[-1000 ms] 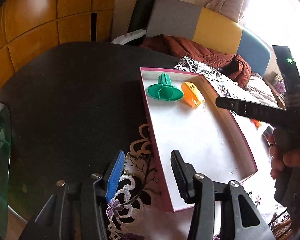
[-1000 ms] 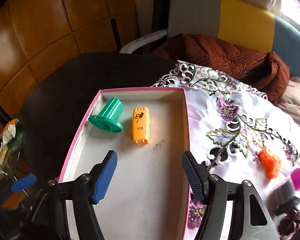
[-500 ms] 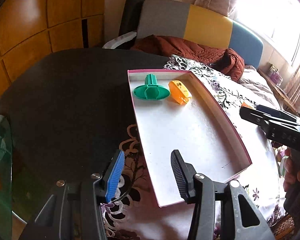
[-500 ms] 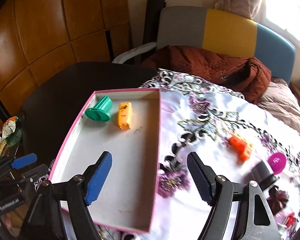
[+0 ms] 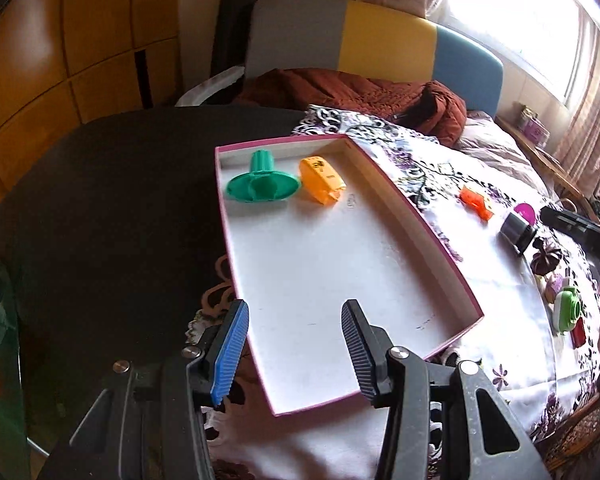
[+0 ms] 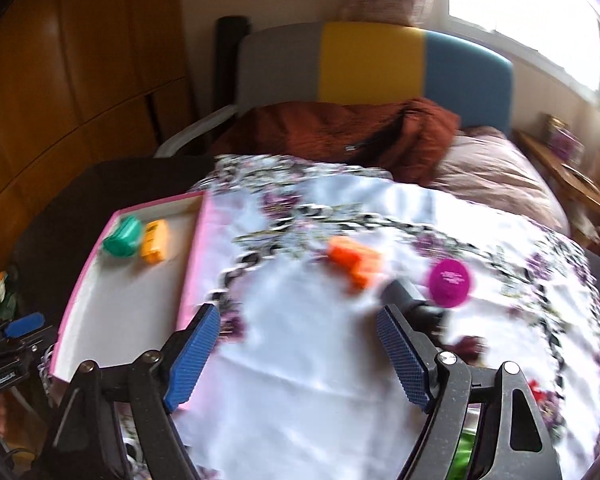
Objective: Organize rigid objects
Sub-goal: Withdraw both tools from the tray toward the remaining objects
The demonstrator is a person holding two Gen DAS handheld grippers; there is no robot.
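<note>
Over the floral cloth (image 6: 300, 360) on the worktop, the right tool (image 6: 300, 344) hangs empty, its jaws opening. Just beyond lie a dark cylinder (image 6: 404, 300), an orange piece (image 6: 352, 258) and a magenta disc (image 6: 449, 282). The left tool (image 5: 294, 344) hovers spread and empty over the pink-rimmed tray (image 5: 428, 236), with the green (image 5: 262, 186) and yellow pieces (image 5: 321, 179) at its far edge.

- The left claw (image 5: 292, 344) points downward, jaws partly apart, nothing between them.
- The right claw (image 6: 300, 356) tilts downward, jaws opening, empty; its view is blurred.
</note>
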